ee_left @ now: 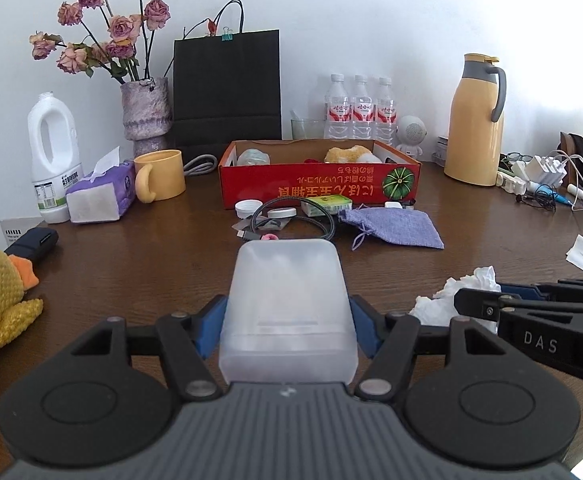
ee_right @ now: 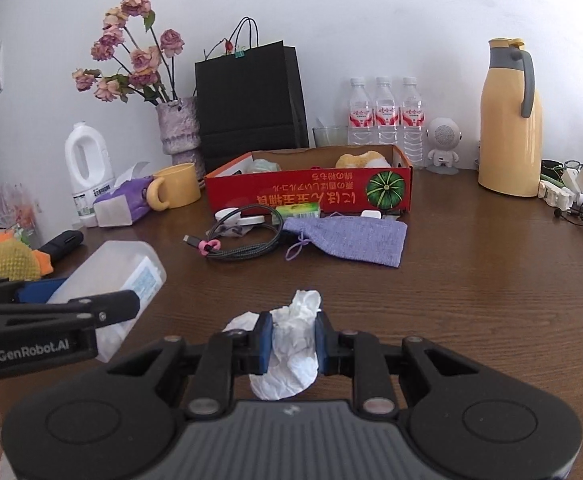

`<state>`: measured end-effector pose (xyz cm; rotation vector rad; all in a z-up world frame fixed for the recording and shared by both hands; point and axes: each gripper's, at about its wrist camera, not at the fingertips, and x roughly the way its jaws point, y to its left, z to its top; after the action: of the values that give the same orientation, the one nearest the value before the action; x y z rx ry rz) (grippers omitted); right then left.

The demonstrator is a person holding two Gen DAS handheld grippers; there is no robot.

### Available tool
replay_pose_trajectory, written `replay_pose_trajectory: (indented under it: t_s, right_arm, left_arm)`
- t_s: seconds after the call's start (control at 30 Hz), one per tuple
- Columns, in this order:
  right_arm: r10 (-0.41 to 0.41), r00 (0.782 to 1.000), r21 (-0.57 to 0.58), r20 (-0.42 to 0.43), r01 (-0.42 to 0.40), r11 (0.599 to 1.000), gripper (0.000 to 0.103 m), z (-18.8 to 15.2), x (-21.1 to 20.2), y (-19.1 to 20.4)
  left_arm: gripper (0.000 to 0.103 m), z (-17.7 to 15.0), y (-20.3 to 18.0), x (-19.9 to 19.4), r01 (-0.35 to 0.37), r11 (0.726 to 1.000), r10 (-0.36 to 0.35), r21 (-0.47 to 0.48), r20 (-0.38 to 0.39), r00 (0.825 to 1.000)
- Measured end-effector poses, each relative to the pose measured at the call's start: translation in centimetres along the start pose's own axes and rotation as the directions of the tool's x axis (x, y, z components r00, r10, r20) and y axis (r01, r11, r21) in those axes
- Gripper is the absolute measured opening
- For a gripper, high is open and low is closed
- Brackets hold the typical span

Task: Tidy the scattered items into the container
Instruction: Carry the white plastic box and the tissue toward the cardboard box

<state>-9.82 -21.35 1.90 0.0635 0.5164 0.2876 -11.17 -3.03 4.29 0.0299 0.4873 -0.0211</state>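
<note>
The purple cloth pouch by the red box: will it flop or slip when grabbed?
The purple pouch lies flat and creased, so it will probably sag from the pads. Its woven cloth looks grippy, unlikely to slip. It looks nearly empty, so likely light.

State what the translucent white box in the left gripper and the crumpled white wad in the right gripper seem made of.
Translucent white box: likely frosted plastic, matt, light glowing through smooth moulded walls. Crumpled white wad: probably tissue paper, soft irregular creases, no sheen.
</note>
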Motion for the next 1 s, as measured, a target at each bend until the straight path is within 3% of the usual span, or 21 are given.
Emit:
replay_pose_trajectory:
  t_s: [0.27,0.47,0.6,0.73,0.83,1.0]
  right_arm:
    - [-0.03,0.999,-0.029,0.014,0.03,0.999,0.021,1.2,-0.4,0.7]
    - [-0.011,0.999,-0.018,0.039,0.011,1.0,0.021,6.9,3.0,-0.9]
    - [-0.026,0.998,-0.019,0.062,0.027,0.999,0.021,12.3,7.3,-2.9]
    - [0.004,0.998,0.006,0.067,-0.005,1.0,0.021,18.5,12.7,-5.3]
    - [0.014,0.999,0.02,0.039,-0.015,1.0,0.021,22.3,17.4,-6.5]
    - [0.043,0.996,0.016,-0.077,-0.042,0.999,0.021,26.0,26.7,-7.5]
  left_arm:
    - [0.067,0.6,0.3,0.9,0.005,1.0,-0.005,-0.012,-0.024,1.0]
    - [0.067,6.0,1.4,4.9,-0.002,1.0,0.002,-0.006,0.018,1.0]
    - [0.067,12.0,2.6,10.4,-0.011,1.0,0.011,0.001,0.041,0.999]
    - [0.067,17.8,4.0,17.3,0.03,0.999,-0.03,-0.018,0.014,0.999]
    - [0.067,20.9,4.6,22.5,0.015,1.0,-0.015,-0.01,-0.016,1.0]
    - [0.067,23.2,5.3,31.2,0.0,1.0,-0.001,-0.004,-0.154,0.988]
